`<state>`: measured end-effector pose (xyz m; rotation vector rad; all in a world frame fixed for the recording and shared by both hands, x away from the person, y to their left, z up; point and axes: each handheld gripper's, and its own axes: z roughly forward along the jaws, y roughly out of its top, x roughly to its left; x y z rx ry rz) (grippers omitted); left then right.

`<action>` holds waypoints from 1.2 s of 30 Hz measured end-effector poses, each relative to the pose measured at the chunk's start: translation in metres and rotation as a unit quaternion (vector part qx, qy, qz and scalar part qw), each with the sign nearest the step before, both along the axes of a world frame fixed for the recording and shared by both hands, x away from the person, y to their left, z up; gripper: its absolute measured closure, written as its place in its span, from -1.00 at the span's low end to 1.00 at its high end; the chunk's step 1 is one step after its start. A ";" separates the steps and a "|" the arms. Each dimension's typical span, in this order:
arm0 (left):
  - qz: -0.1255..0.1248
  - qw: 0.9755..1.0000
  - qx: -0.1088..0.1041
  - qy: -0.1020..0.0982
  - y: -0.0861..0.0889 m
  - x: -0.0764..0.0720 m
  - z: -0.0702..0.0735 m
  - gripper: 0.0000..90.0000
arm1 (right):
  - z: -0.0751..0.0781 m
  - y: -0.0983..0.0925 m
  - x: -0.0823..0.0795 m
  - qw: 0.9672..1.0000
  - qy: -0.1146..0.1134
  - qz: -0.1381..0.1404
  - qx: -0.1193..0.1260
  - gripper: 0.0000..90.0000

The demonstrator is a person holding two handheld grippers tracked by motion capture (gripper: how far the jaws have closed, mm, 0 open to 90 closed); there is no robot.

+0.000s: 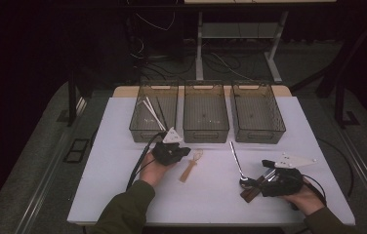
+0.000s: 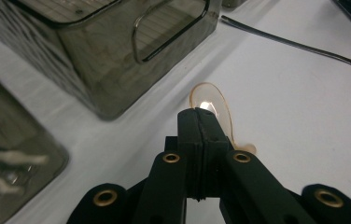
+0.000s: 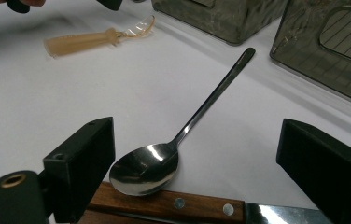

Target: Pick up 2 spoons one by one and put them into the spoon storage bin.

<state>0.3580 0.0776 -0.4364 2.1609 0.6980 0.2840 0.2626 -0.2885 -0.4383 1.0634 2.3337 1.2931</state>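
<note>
1 plastic spoon, amber and translucent, lies on the white table just in front of the middle bin. Its bowl points toward the bins and its ribbed handle toward the person. The left gripper is at the bowl end, jaws pressed together. In the left gripper view the closed tips cover part of the bowl; it cannot be told whether the rim is pinched between them. In the high view the left gripper sits just left of the spoon, in front of the gap between the left bin and the middle bin.

The steel spoon lies to the right, well apart from the plastic spoon, handle toward the right bin. Its bowl rests against the wooden handle of a knife. The right gripper has its jaws wide apart, 1 on each side of the steel bowl, touching nothing.

3 bins stand in a row at the far edge. The left bin holds white sticks.
</note>
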 end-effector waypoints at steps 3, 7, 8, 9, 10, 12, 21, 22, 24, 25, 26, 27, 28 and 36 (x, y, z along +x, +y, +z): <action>-0.001 1.000 0.008 -0.002 -0.006 0.005 -0.001 0.98 | 0.000 0.000 0.000 1.000 0.001 -0.001 0.000 -0.74; 0.003 1.000 0.013 0.003 -0.014 0.009 -0.003 0.98 | 0.000 0.000 0.000 1.000 0.002 -0.002 0.000 -0.74; 0.005 1.000 0.016 0.001 -0.016 0.011 -0.004 0.98 | 0.000 0.000 0.000 1.000 0.001 -0.002 0.000 -0.74; 0.008 1.000 0.018 0.001 -0.017 0.011 -0.004 0.98 | 0.000 0.000 0.000 1.000 0.001 -0.002 -0.001 -0.74; 0.010 1.000 0.013 0.003 -0.018 0.012 -0.005 0.98 | 0.000 0.000 0.000 1.000 0.000 -0.002 -0.001 -0.74; 0.010 1.000 0.017 0.003 -0.019 0.014 -0.006 0.98 | 0.000 -0.001 0.000 1.000 0.000 -0.003 -0.001 -0.75; 0.009 0.999 0.036 0.002 -0.028 0.018 -0.010 0.98 | 0.001 -0.001 0.000 1.000 0.001 -0.003 0.000 -0.74; 0.008 0.999 0.037 0.002 -0.029 0.018 -0.010 0.98 | 0.001 -0.001 0.000 1.000 0.002 -0.003 0.000 -0.74; 0.007 0.999 0.039 0.002 -0.031 0.019 -0.011 0.98 | 0.001 -0.001 0.000 1.000 0.001 -0.003 0.001 -0.74; 0.008 0.999 0.040 0.002 -0.031 0.019 -0.011 0.98 | 0.001 -0.001 0.000 1.000 0.001 -0.003 0.001 -0.74; 0.007 0.999 0.040 0.003 -0.032 0.019 -0.012 0.98 | 0.001 -0.002 0.000 1.000 -0.001 -0.002 0.001 -0.74; 0.007 0.999 0.041 0.003 -0.033 0.019 -0.012 0.98 | 0.001 -0.002 0.000 1.000 -0.001 -0.003 0.001 -0.74; 0.007 0.999 0.044 0.003 -0.033 0.020 -0.012 0.98 | 0.001 -0.002 0.000 1.000 -0.001 -0.002 0.001 -0.74; -0.001 0.999 0.040 0.008 -0.039 0.021 -0.013 0.98 | 0.001 -0.002 0.000 1.000 -0.001 -0.003 0.000 -0.74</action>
